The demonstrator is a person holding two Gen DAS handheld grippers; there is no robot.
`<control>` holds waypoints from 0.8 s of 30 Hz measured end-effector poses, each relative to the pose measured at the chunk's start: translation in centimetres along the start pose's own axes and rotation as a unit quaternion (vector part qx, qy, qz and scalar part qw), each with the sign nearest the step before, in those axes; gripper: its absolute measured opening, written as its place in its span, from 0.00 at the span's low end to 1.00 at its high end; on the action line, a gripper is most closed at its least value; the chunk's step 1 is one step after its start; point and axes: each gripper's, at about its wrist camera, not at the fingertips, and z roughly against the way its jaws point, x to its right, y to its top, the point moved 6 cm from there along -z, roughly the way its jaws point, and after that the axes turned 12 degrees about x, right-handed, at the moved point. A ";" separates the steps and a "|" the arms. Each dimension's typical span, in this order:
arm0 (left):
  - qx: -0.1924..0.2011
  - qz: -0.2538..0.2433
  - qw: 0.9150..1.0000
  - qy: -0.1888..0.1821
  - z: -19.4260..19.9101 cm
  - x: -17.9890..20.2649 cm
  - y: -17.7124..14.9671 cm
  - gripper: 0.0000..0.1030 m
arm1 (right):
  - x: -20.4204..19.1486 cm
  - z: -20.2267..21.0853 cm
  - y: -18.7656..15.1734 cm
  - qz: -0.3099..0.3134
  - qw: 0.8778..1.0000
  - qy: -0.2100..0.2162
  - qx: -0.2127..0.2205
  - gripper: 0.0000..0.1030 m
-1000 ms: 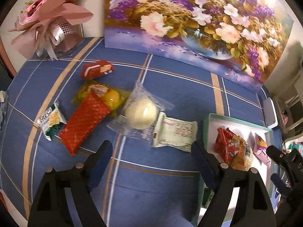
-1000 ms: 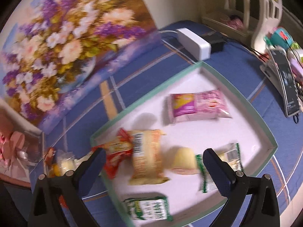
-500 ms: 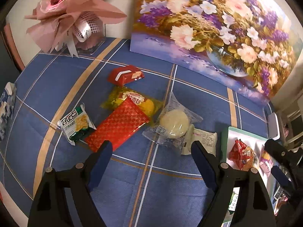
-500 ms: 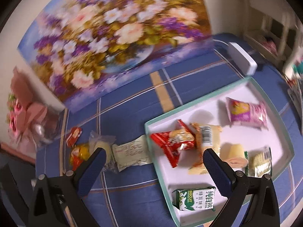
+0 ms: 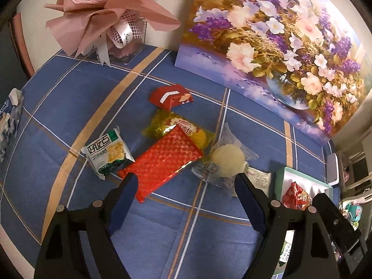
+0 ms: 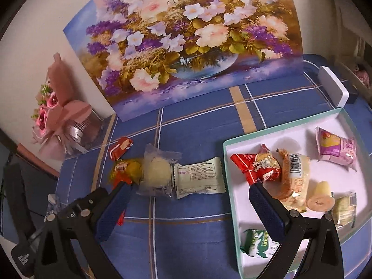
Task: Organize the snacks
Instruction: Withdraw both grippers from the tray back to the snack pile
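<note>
Loose snacks lie on the blue tablecloth: a long red packet [image 5: 160,161], a yellow packet [image 5: 179,127] under it, a small red packet [image 5: 171,96], a green-white corn packet [image 5: 105,154], a clear-wrapped round bun [image 5: 226,158] [image 6: 156,173] and a white packet [image 6: 198,177]. A white tray with a teal rim [image 6: 229,174] holds several snacks. My left gripper [image 5: 186,180] is open and empty, just short of the red packet and bun. My right gripper [image 6: 189,190] is open and empty, near the white packet.
A flower painting [image 6: 186,34] leans on the wall behind. A pink bouquet [image 5: 111,11] stands at the back left. A white box [image 6: 333,88] lies beyond the tray. A crumpled wrapper [image 5: 9,118] lies at the left edge.
Both grippers have swung left, away from the tray toward the loose snacks. The snacks have not moved.
</note>
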 end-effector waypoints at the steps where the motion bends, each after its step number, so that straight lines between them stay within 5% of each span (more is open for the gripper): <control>1: -0.002 0.001 1.000 0.001 -0.1 -0.2 0.0 0.83 | 0.1 0.0 0.0 0.002 1.000 -0.012 0.003 1.00; 14: -0.012 0.021 0.999 0.038 -0.6 -5.4 0.6 0.83 | -1.7 0.8 1.3 -0.041 0.997 -0.057 0.021 1.00; 24: -0.021 0.007 0.998 0.058 -0.8 -9.5 3.1 0.83 | -3.6 -3.9 0.1 -0.054 0.996 -0.062 -0.035 1.00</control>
